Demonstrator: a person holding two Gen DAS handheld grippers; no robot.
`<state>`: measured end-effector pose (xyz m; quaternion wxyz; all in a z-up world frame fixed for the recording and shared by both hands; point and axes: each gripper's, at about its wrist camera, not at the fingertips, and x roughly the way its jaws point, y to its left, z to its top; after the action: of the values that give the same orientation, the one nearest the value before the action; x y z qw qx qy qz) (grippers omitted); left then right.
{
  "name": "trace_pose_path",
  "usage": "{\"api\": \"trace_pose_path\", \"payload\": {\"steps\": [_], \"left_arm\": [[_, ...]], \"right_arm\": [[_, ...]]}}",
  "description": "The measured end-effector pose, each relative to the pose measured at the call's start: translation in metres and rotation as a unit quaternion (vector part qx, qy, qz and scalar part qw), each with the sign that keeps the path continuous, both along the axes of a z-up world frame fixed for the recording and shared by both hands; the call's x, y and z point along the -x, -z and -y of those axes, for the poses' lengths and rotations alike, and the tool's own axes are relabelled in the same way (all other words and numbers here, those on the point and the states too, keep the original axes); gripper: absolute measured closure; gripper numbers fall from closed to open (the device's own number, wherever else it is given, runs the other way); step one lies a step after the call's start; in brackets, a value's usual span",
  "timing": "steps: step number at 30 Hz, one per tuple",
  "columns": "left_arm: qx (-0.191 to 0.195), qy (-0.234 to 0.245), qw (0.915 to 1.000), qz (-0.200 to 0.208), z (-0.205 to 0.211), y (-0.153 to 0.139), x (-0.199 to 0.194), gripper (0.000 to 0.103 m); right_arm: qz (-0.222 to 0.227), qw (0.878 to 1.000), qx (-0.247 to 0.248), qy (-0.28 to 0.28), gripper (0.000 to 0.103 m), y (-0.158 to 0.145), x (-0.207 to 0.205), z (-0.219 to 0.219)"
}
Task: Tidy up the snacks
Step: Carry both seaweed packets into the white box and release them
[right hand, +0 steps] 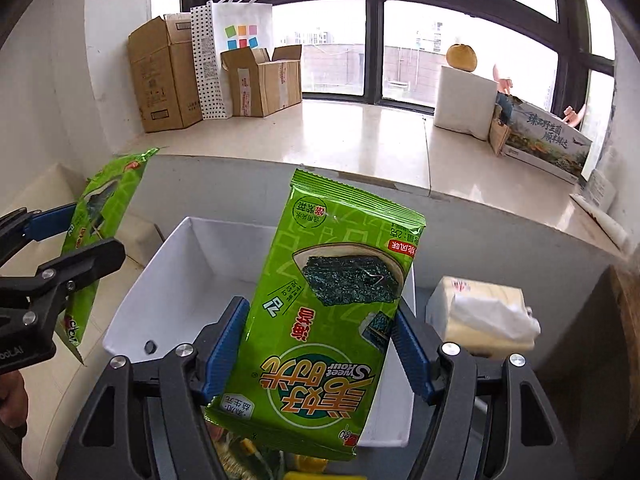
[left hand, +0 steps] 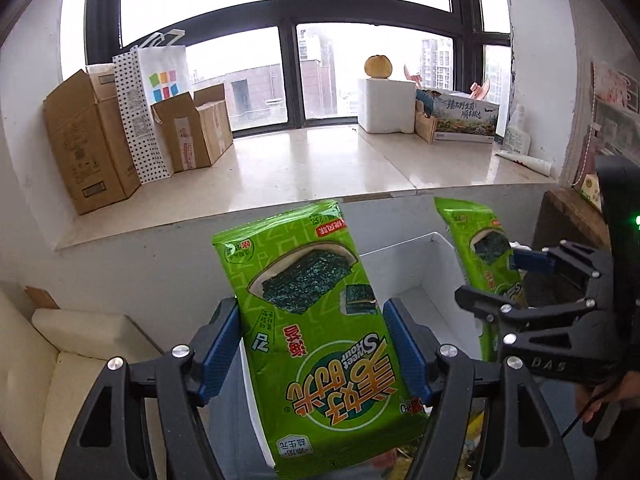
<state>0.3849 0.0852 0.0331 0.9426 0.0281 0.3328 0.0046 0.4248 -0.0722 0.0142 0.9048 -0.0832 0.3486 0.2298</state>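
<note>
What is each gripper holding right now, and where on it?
Each holds a green seaweed snack packet by its side edges, at the lower half: left gripper holds one, right gripper the other.

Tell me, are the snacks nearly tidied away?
Not yet. Nothing looks done: the white box holds no snacks, only a small dark speck. In hand: the left gripper grips one green seaweed packet, the right gripper another seaweed packet, both above the box. Left: dropping them in, plus more snacks glimpsed below.
</note>
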Motion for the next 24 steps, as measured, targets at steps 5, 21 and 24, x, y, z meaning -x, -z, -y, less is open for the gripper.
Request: {"api": "trace_pose_path", "payload": {"steps": [5, 21, 24], "left_arm": [[0.014, 0.008, 0.9996, -0.024, -0.013, 0.027, -0.021, 0.019], [0.035, 0.014, 0.9992, -0.015, -0.024, 0.03, -0.001, 0.0], [0.022, 0.012, 0.9997, -0.009, -0.019, 0.028, 0.017, 0.0]], "right_arm": [[-0.018, 1.0, 0.0, -0.002, 0.014, 0.015, -0.019, -0.001], [0.026, 0.999, 0.036, -0.016, 0.0, 0.011, 0.002, 0.001], [0.037, 0.998, 0.035, -0.025, 0.0, 0.005, 0.021, 0.005]]}}
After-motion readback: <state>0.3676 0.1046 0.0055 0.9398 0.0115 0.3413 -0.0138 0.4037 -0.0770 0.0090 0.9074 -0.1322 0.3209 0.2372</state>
